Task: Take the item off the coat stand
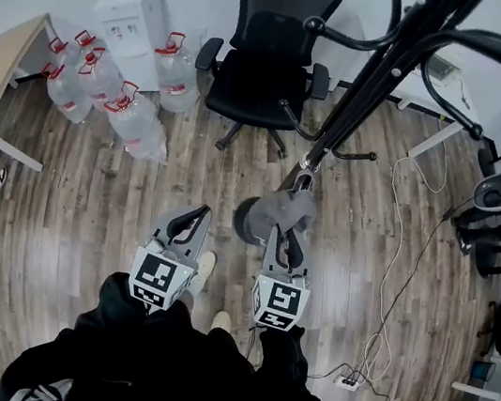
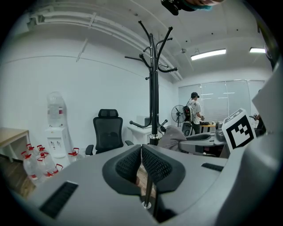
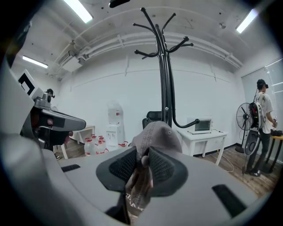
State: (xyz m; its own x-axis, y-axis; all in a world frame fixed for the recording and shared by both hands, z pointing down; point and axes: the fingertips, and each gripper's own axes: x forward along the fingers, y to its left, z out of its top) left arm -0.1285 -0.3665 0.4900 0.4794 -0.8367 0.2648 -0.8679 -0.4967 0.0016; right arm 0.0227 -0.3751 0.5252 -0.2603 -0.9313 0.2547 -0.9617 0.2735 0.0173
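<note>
Cap (image 3: 157, 134) looks hung on the coat stand (image 3: 164, 66). Right tool (image 3: 142, 160) clamps its brim; left tool (image 2: 141, 154) closed, empty. Next: lift it clear of the hook.

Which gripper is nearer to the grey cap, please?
Right. The right gripper is clamped on the grey cap; the left gripper sits apart to its left, jaws together on nothing.
</note>
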